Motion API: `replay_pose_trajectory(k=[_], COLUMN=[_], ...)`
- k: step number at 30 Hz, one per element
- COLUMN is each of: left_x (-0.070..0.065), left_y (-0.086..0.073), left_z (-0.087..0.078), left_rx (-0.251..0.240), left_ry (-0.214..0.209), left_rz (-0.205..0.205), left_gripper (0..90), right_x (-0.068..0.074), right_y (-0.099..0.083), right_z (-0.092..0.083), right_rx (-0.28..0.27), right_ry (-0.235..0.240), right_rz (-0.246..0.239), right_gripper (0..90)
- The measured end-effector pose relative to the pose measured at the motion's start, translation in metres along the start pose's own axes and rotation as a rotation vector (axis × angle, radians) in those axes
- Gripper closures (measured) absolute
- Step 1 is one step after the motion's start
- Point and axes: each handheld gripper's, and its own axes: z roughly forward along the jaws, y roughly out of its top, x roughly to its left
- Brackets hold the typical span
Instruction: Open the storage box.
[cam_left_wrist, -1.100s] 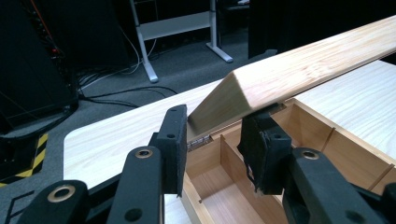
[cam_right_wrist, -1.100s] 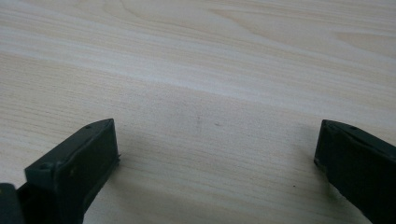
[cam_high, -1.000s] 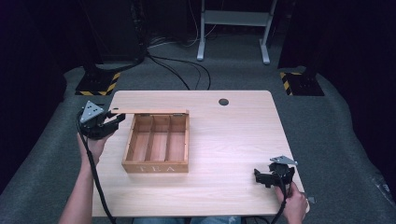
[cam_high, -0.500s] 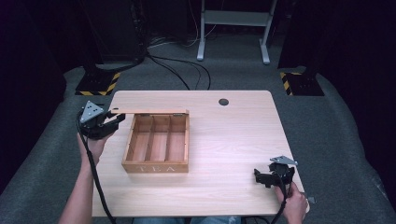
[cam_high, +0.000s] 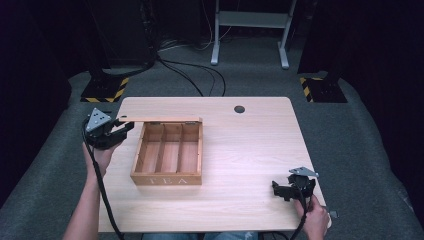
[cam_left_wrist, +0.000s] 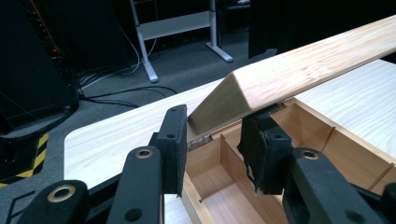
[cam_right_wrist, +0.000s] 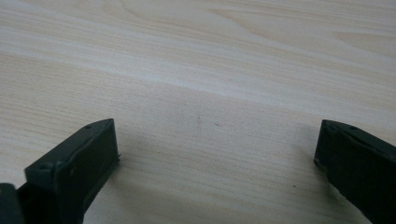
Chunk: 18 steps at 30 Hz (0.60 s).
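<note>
Hands at work over a wooden tea box (cam_high: 168, 155) on a pale wooden surface (cam_high: 250, 150): the box stands left of centre with its three compartments bare and its lid (cam_high: 160, 120) raised at the far edge. The left claw (cam_high: 120, 131), seen from above just beside the box's far-left corner, has its jaws on either side of the lid's end; in the left gripper view the left claw (cam_left_wrist: 212, 140) straddles the lid (cam_left_wrist: 299, 70) corner, one pad touching or nearly touching the end face, though whether the jaws truly clamp the wood cannot be told. The lid's long axis runs across the box's back edge, away from this claw toward the person's right. The right claw (cam_high: 284, 190) rests well apart near the front right corner of the surface, jaws spread wide over bare wood (cam_right_wrist: 210, 93). Any next move on the lid likely falls to the left hand (cam_high: 100, 155), clearly the nearer.
</note>
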Motion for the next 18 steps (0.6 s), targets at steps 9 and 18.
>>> replay_pose_trajectory(k=[9,18], left_x=[-0.0006,-0.0007], left_y=[0.0001,0.0002], left_z=[-0.0002,-0.0003], left_rx=[0.002,0.005], left_ry=[0.005,0.005], left_rz=[0.002,0.005], left_gripper=[61.2,61.2], right_x=[0.0000,0.0000], right_y=[0.0000,0.0000], right_z=[0.0000,0.0000], right_rx=[-0.001,0.000], right_ry=[0.000,0.000], right_rz=[0.000,0.000], right_gripper=[0.0,0.0])
